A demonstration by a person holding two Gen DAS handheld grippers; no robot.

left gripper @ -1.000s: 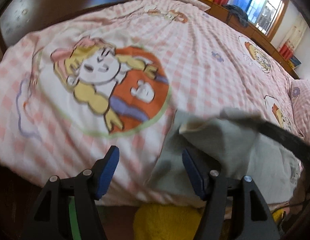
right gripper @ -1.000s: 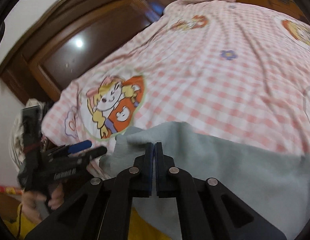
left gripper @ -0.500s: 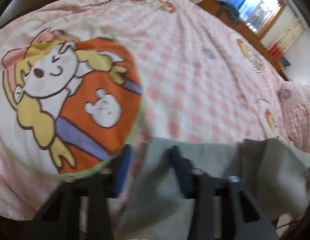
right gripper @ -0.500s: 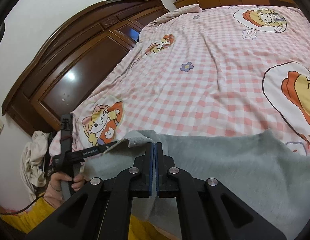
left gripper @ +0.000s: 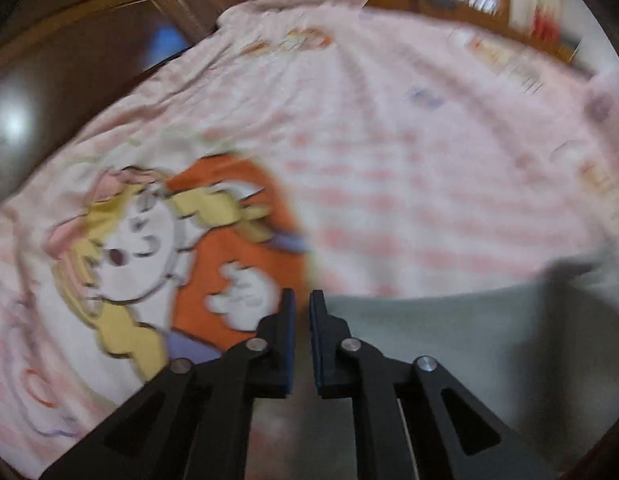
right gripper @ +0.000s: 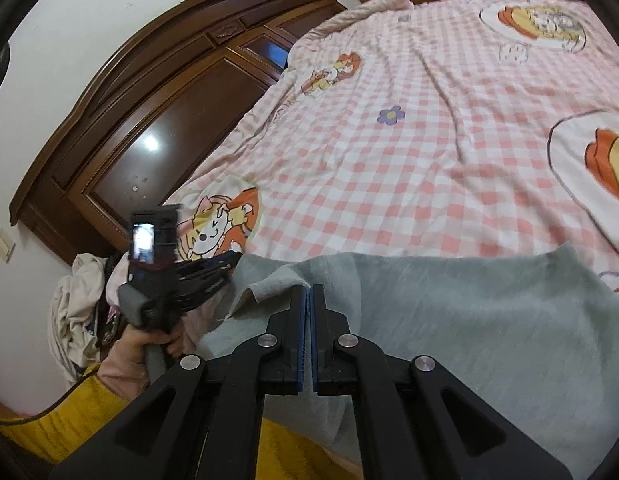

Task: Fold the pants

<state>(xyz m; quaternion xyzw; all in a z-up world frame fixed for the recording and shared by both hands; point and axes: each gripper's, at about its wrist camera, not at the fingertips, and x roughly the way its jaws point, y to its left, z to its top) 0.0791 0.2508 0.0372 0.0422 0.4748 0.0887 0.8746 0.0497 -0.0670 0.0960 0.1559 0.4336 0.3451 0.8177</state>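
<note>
A: State the position of the pants (right gripper: 449,320).

B: The pants lie spread flat at the near edge of the bed (right gripper: 409,140), on the checked cover, just below the cartoon print (right gripper: 221,228). This leaves room to fold away from the edge.

A: Condition of the right tongs (right gripper: 308,292)?

B: Closed to a hairline. A raised ridge of the pants' top edge meets the tips and seems pinched there, probably so that edge can be lifted.

A: And the left tongs (left gripper: 302,300)?

B: Narrow; the jaws have just been closing, with a thin gap remaining. Their view is blurred, so whether cloth sits between the pads cannot be told. In the right view, the left tongs sit at the pants' corner nearest the print, and the hand (right gripper: 145,344) grips the handle below.

A: Purpose of two grip points?

B: Likely to hold one edge at two places, so the cloth carries over evenly.
</note>
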